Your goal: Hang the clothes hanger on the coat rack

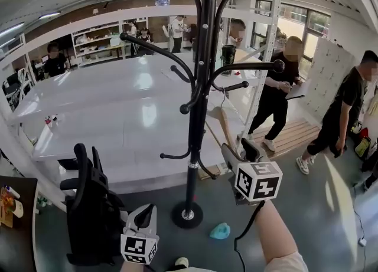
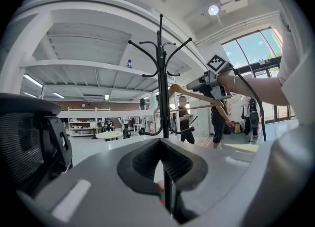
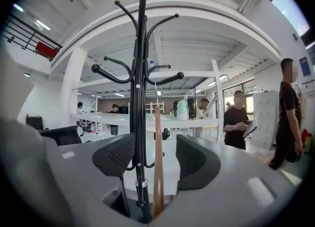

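- Clothes hanger [image 3: 158, 181], wooden and seen edge-on, stands between the jaws of the right gripper [image 3: 156, 158]. The jaws are wide apart and neither pad touches it.
- Its thin wire hook goes up toward an arm of the black coat rack [image 3: 141, 98], whose pole is just beside it; whether the hook rests on that arm I cannot tell.
- Left gripper [image 2: 165, 172] is lower, apart from the rack, jaws pressed together, near a black office chair [image 1: 88, 206].
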`<action>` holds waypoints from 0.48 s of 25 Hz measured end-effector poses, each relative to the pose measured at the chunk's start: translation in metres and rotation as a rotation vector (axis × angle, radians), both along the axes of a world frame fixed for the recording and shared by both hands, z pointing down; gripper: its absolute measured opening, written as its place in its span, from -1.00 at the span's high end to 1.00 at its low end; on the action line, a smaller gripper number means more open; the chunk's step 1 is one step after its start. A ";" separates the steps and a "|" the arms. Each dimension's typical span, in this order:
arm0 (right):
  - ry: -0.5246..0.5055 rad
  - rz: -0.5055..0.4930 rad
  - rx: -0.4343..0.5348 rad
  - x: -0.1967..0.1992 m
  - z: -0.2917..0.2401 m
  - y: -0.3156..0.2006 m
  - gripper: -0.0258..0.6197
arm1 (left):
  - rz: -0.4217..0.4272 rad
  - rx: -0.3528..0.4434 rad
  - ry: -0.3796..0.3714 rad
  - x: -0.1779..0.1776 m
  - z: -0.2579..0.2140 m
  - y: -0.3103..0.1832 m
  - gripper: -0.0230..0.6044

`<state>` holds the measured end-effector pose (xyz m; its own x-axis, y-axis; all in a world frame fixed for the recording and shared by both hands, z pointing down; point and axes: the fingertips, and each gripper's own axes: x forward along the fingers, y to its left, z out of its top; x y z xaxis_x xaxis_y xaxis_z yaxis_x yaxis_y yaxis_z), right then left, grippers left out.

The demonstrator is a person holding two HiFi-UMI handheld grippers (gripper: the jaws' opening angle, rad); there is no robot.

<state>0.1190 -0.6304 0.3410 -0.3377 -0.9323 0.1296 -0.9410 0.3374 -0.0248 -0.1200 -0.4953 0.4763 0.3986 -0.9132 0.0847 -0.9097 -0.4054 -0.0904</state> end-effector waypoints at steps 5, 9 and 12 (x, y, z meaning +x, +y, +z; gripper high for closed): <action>-0.022 0.039 0.084 0.019 -0.024 0.041 0.33 | 0.023 0.046 0.000 0.016 -0.018 0.017 0.93; -0.037 0.071 0.125 0.033 -0.030 0.079 0.64 | 0.030 0.084 0.018 0.027 -0.039 0.034 0.93; -0.052 0.087 0.160 0.041 -0.025 0.111 0.83 | 0.041 0.116 0.022 0.037 -0.055 0.049 0.93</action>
<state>0.1601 -0.5196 0.3162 -0.2574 -0.9655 -0.0384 -0.9657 0.2585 -0.0261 -0.0828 -0.4459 0.4216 0.4365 -0.8992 -0.0299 -0.8948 -0.4303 -0.1190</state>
